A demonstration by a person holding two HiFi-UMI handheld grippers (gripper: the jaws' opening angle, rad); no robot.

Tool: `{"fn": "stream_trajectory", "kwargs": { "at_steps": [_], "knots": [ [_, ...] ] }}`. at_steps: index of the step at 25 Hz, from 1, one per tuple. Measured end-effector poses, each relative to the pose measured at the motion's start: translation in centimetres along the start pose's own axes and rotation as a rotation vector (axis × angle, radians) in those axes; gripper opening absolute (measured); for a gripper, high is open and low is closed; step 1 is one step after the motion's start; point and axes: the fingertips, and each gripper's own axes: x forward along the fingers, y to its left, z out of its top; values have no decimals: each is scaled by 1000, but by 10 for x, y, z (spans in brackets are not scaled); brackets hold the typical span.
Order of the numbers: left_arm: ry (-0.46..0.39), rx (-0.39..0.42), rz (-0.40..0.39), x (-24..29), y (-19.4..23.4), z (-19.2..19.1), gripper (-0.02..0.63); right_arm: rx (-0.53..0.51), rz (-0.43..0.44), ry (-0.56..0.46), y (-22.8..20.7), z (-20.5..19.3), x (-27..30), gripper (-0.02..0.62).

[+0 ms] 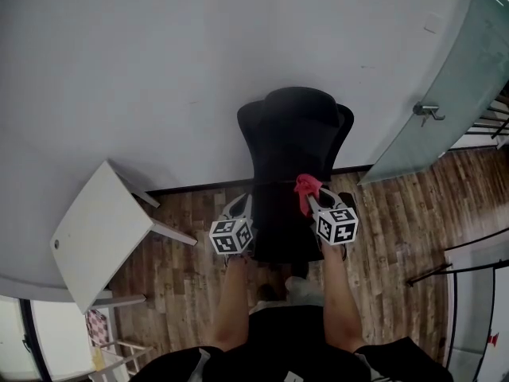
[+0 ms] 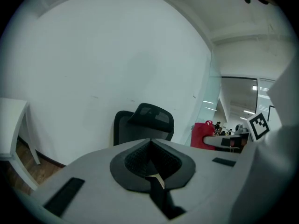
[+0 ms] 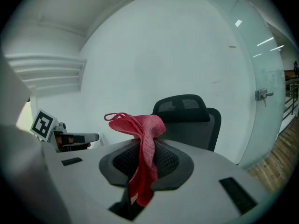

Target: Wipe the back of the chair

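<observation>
A black office chair stands against the white wall with its back towards me. It also shows ahead in the left gripper view and in the right gripper view. My right gripper is shut on a red cloth at the chair back's lower right side. The cloth hangs folded from between the right gripper's pads. My left gripper is at the chair back's lower left side. The left gripper is shut with nothing held.
A white table stands at the left on the wooden floor. A glass door with a metal handle stands at the right. The person's forearms and dark clothes fill the bottom of the head view.
</observation>
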Motion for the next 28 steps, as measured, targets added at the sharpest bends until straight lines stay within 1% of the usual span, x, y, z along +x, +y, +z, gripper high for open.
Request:
{"fn": "stream_trajectory", "kwargs": {
  "at_steps": [3,6,9,12,17,23,28],
  "knots": [
    [-13,-9,-3,-14,2,3,21,-4,-1,-35,8,17,-2,81],
    [-18,4,-13,-23,-6,6,21,-14,5,-49,7,27,-8,81],
    [-16,25,-25,-24,-15,10,21,-22,2,-61,3,31,-19,81],
    [-23,47,-33,-20,-31,12,21,-37,17,-57,-5,26,-30,81],
    [-45,86,-78,2,-87,18,21,-68,29,-44,-37,26,-54,81],
    [-53,124,-118,25,-155,13,21,-95,51,-43,-73,32,-84,81],
    [-61,142,-122,34,-190,12,21,-93,63,-33,-99,27,-102,81]
  ]
}}
